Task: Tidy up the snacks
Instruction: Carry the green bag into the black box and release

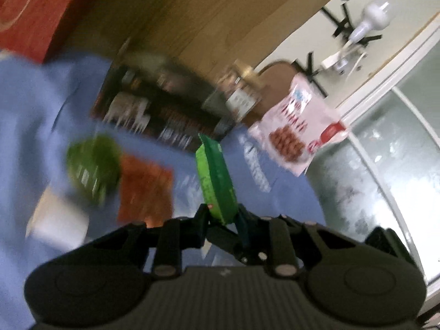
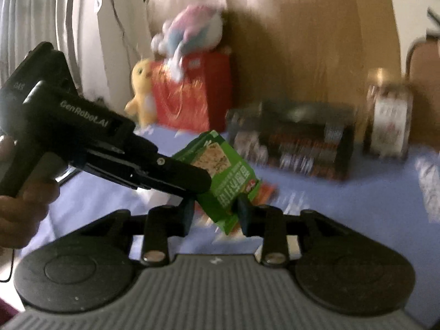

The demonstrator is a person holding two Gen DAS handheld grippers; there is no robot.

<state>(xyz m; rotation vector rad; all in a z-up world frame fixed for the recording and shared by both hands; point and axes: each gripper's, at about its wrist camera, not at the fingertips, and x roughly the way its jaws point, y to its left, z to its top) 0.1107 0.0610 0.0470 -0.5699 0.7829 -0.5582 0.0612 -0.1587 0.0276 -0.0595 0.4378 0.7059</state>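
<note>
Green packets: two (image 1: 216,181) (image 1: 93,165). Pink bag (image 1: 298,129): one. Plush toys: two (image 2: 141,90) (image 2: 189,30). Red box (image 2: 192,93): one.

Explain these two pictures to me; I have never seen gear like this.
No robot here: a person holds a hand-held gripper in each hand, each with a forward-looking camera. The left camera view shows the left hand-held gripper shut on a green snack packet. The right camera view shows the right hand-held gripper around the same green snack packet, with the left tool reaching in from the side, held by a hand. Below lies a blue cloth with a dark snack box, a jar and an orange packet.
</note>
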